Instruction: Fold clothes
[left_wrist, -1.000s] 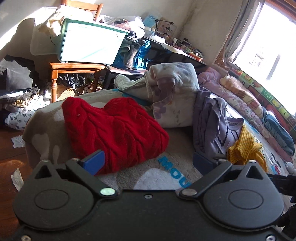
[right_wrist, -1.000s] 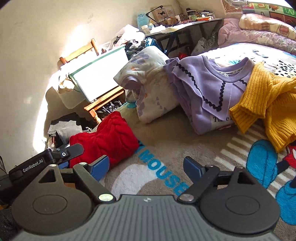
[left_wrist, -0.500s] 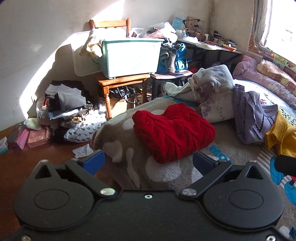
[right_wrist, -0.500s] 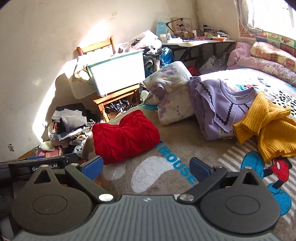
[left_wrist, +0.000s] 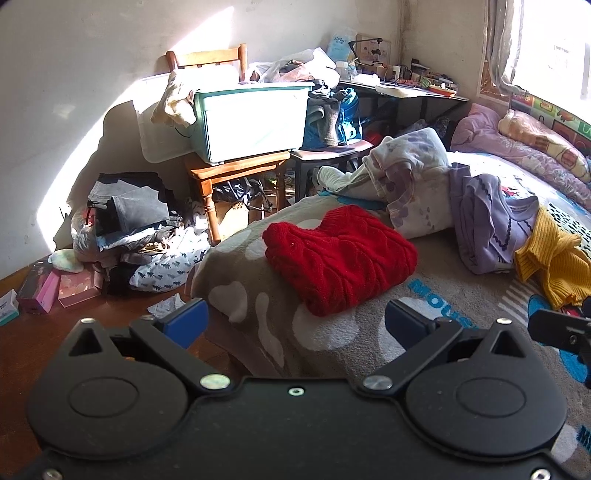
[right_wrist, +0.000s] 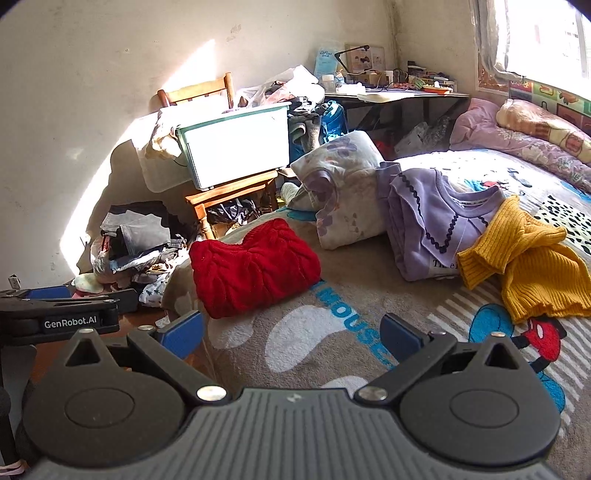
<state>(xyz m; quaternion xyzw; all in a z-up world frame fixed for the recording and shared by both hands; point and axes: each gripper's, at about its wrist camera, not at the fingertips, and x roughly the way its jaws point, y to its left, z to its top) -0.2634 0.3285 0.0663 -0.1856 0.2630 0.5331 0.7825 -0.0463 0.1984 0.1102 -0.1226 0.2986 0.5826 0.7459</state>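
Two grippers hover above the near edge of a bed, both with jaws spread wide and nothing between them. The left gripper (left_wrist: 295, 319) shows its blue fingers (left_wrist: 184, 321) at the lower left and lower right of its own view, clear of the blanket. The right gripper (right_wrist: 291, 330) has just been opening its jaws, and they too are empty and touch nothing. At the left edge of the right wrist view, the black side of the other gripper carries the label "GenRobot.AI".

A folded red sweater (left_wrist: 341, 258) lies at the middle of the left wrist view, on a grey-brown blanket (right_wrist: 369, 295) with pale blotches, blue letters reading "MOUSE" and a cartoon mouse at lower right. Right of the sweater stands a floral bundle (right_wrist: 343, 199), then a folded lilac top (right_wrist: 432, 221) with dark zigzag trim, then a crumpled yellow knit (right_wrist: 524, 266) overlapping the lilac top.

Beyond the bed, in the upper middle of the frame, a green-rimmed storage bin (left_wrist: 251, 122) sits on a wooden chair (left_wrist: 236, 170). A heap of dark clothes (left_wrist: 129, 221) lies on the wooden floor at left, and a cluttered desk (left_wrist: 402, 88) stands by the sunlit window at upper right.
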